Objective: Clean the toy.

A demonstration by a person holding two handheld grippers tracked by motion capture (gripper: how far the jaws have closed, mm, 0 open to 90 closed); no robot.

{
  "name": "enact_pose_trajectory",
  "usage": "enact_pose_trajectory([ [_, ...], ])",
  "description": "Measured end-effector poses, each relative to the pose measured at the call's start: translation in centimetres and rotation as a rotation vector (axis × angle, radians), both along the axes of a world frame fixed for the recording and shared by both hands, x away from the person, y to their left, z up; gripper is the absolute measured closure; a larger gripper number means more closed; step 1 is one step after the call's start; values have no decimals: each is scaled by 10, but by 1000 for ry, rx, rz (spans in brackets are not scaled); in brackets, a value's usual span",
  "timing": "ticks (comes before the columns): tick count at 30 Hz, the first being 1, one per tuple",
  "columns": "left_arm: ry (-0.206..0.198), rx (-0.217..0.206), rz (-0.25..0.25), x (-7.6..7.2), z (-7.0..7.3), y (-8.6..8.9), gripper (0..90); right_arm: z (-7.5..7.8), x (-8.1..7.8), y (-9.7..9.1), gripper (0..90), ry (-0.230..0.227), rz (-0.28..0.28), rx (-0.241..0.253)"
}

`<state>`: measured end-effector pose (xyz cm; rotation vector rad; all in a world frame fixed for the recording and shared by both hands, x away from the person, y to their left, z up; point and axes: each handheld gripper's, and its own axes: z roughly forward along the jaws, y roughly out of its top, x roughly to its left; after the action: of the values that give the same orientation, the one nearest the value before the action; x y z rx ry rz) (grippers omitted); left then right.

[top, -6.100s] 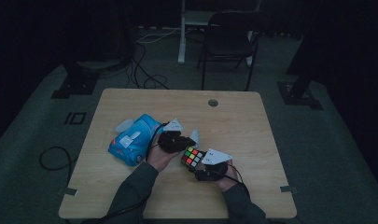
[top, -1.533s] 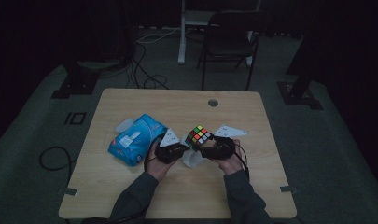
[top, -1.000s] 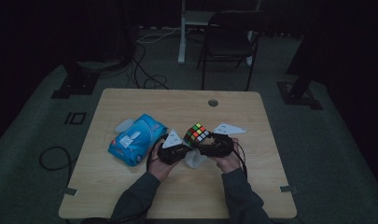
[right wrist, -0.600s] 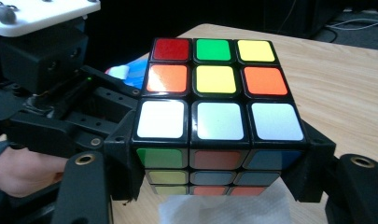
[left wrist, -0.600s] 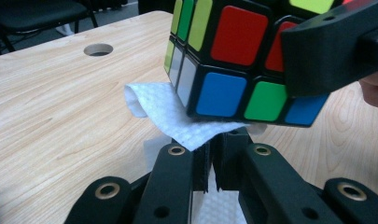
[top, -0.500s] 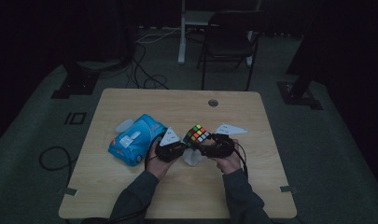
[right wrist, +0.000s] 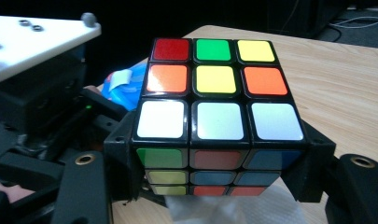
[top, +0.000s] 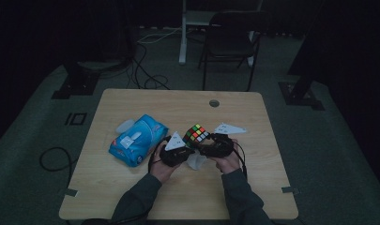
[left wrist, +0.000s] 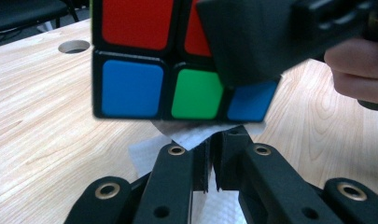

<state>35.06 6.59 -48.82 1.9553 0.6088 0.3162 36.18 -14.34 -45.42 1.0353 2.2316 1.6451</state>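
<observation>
A Rubik's cube (top: pixel 196 133) is held up over the table's middle, with my right gripper (top: pixel 202 142) shut on it. In the right gripper view the cube (right wrist: pixel 214 84) shows a top with white, orange, yellow, red and green stickers, and the black jaws clamp its two sides. My left gripper (left wrist: pixel 210 156) is shut on a white tissue (left wrist: pixel 193 137) just under the cube's blue and green face (left wrist: pixel 144 88). From above, the left gripper (top: pixel 187 152) sits left of the cube, and the tissue (top: pixel 195 161) lies below it.
A blue pack of wipes (top: pixel 138 139) lies on the wooden table (top: pixel 131 103) to the left of the hands. A round cable hole (top: pixel 214 102) sits near the far edge. A chair (top: pixel 230 42) and cables stand on the floor beyond.
Six seconds ago the cube sat nearer the front edge, between hands placed differently. It now sits farther back. Over the last second nothing has visibly moved.
</observation>
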Motion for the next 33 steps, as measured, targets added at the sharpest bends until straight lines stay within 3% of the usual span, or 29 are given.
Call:
enact_pose_trajectory([
  [11,-10,2,9,-3,2,7,866,-5,4,-13,344,11,-50,-8],
  [21,-12,-6,25,-6,4,15,866,-12,3,-15,344,0,-91,-66],
  [28,-21,-2,12,-14,3,8,865,-16,3,-13,344,10,-104,-60],
  [33,-24,5,-2,-18,1,2,865,-14,3,-8,344,-14,-111,-84],
])
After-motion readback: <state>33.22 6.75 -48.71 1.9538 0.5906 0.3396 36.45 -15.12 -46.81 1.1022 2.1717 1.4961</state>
